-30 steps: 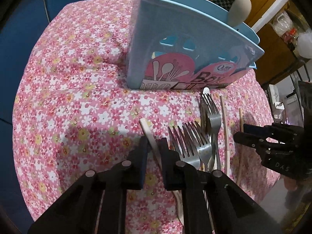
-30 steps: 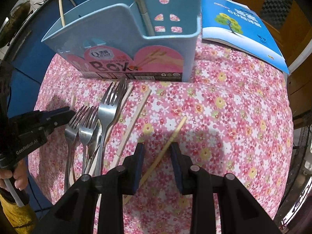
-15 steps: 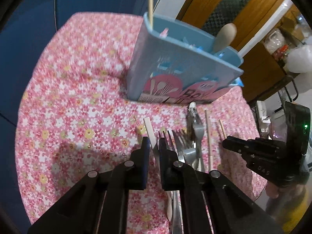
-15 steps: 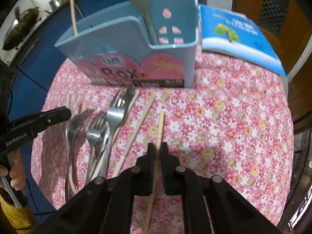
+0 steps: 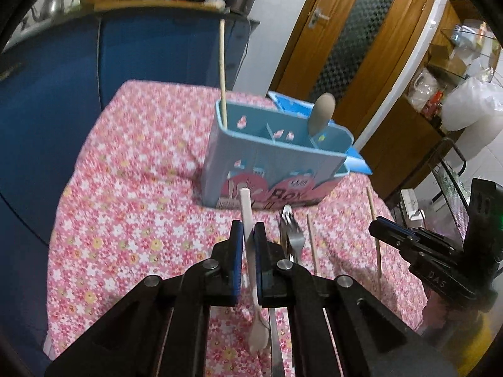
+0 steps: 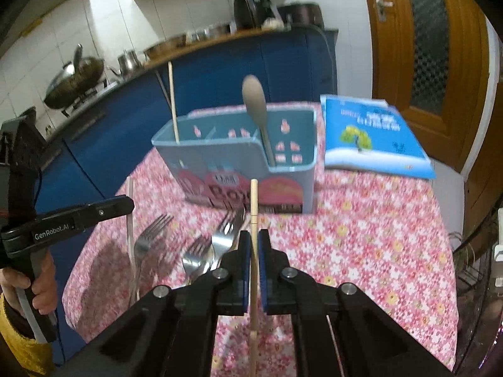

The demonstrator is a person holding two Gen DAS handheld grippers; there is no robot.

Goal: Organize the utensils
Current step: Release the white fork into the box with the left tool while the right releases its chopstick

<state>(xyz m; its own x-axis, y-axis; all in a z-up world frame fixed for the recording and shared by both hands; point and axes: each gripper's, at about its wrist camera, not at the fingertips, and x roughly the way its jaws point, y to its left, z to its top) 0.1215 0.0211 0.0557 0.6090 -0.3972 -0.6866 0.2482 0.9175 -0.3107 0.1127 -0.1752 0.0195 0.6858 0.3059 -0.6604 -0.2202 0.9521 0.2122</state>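
Left gripper (image 5: pixel 248 245) clamps one white spoon (image 5: pixel 250 235); right gripper (image 6: pixel 254 248) clamps one chopstick (image 6: pixel 254 220), both lifted above counter (image 6: pixel 361 235). Blue box (image 6: pixel 239 172) at counter's far edge holds one chopstick, one wooden spoon (image 6: pixel 256 106). Three forks (image 6: pixel 217 245) lie before box.

Shiny metal forks (image 6: pixel 217 245), matt wooden chopstick (image 6: pixel 254 220), smooth pale plastic spoon (image 5: pixel 251 251), glossy blue plastic caddy (image 6: pixel 235 169), floral cloth over tabletop (image 6: pixel 361 235), glossy paper booklet (image 6: pixel 374 135).
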